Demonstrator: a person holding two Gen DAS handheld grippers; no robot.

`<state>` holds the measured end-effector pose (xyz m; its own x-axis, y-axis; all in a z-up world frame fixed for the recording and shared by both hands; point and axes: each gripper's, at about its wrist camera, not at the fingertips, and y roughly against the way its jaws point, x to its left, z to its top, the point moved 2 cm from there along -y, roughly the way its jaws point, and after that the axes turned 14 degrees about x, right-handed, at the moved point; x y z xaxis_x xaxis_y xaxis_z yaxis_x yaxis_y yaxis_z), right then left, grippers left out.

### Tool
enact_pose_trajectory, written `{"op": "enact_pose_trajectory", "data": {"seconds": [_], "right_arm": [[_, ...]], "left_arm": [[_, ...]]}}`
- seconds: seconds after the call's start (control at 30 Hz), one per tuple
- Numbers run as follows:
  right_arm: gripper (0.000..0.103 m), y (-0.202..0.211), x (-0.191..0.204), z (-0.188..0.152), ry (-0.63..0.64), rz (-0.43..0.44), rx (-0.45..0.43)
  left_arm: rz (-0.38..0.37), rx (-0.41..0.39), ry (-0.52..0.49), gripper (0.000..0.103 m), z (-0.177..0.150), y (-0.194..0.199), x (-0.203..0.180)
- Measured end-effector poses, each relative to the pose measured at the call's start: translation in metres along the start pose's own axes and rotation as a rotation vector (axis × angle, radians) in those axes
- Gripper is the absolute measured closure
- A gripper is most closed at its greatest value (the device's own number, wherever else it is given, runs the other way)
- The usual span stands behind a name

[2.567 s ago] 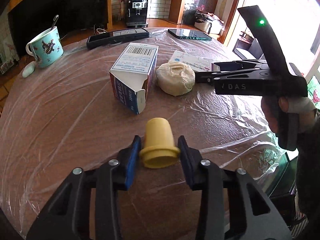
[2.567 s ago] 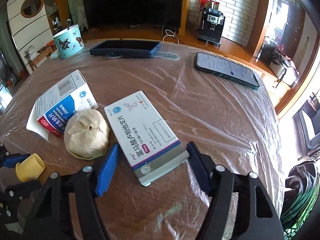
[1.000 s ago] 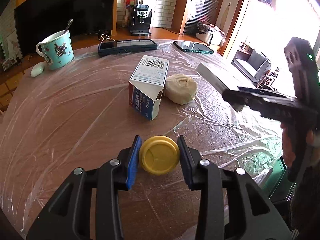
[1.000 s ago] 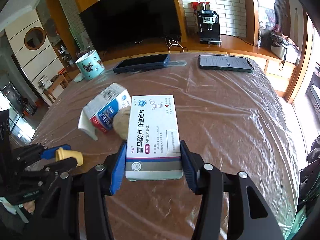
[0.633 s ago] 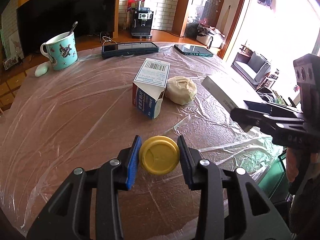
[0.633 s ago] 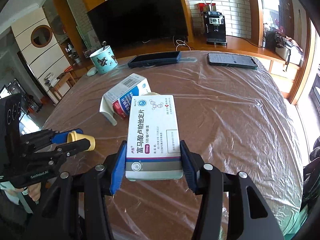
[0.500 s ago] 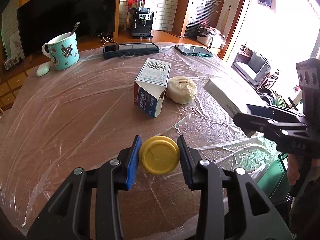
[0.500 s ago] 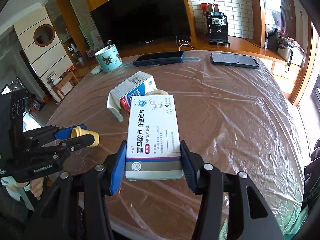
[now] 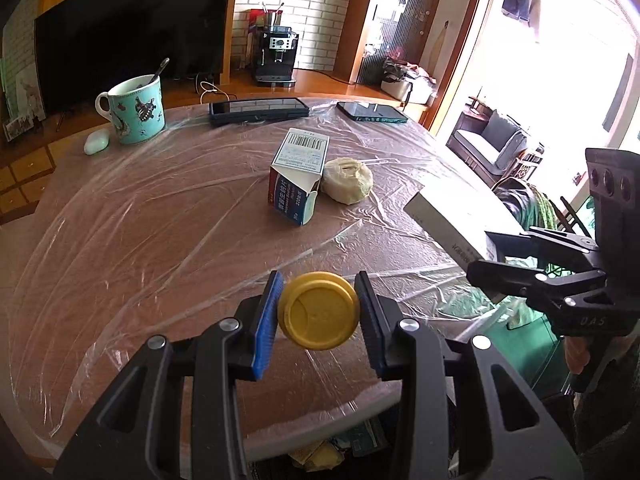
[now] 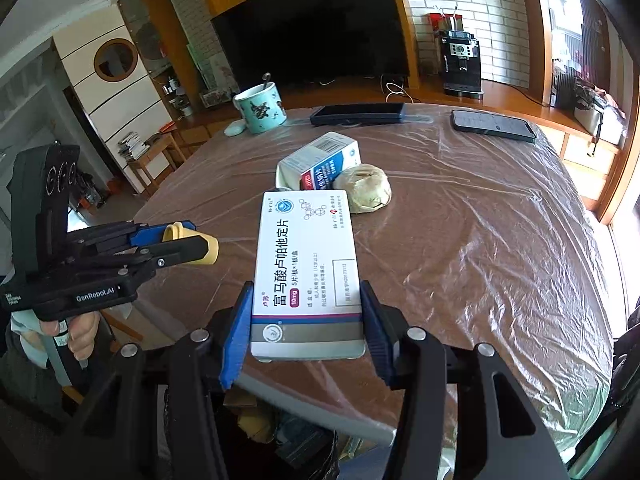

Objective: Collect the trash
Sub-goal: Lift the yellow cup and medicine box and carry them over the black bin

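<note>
My left gripper is shut on a small yellow cup, held above the table's near edge; the cup also shows in the right wrist view. My right gripper is shut on a flat white medicine box, held above the near edge; the box also shows at the right of the left wrist view. An opened blue and white carton and a crumpled beige wad lie together mid-table.
The round table is covered in clear plastic film. At the back stand a teal mug, a white earbud case, a dark tablet and a phone. Trash shows below the table edge.
Both grippers have drawn back toward the near table edge with their loads. The carton and wad look farther away. Neither grip has changed.
</note>
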<state>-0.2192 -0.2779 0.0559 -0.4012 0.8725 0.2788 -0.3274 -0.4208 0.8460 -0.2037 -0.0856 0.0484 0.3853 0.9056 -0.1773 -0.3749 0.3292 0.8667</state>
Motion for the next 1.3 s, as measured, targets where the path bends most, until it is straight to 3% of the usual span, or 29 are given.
{"op": "enact_pose_trajectory", "data": {"seconds": [0.6,1.3], "right_arm": [[0.053,0.013,0.037,-0.047,0.060,0.052,0.046],[0.053,0.009,0.063,-0.101,0.109,0.064,0.160]], "left_arm": [[-0.029,0.016,-0.051,0.064,-0.042,0.030,-0.012],[-0.046,0.124,-0.125,0.064,-0.096,0.022,-0.030]]}}
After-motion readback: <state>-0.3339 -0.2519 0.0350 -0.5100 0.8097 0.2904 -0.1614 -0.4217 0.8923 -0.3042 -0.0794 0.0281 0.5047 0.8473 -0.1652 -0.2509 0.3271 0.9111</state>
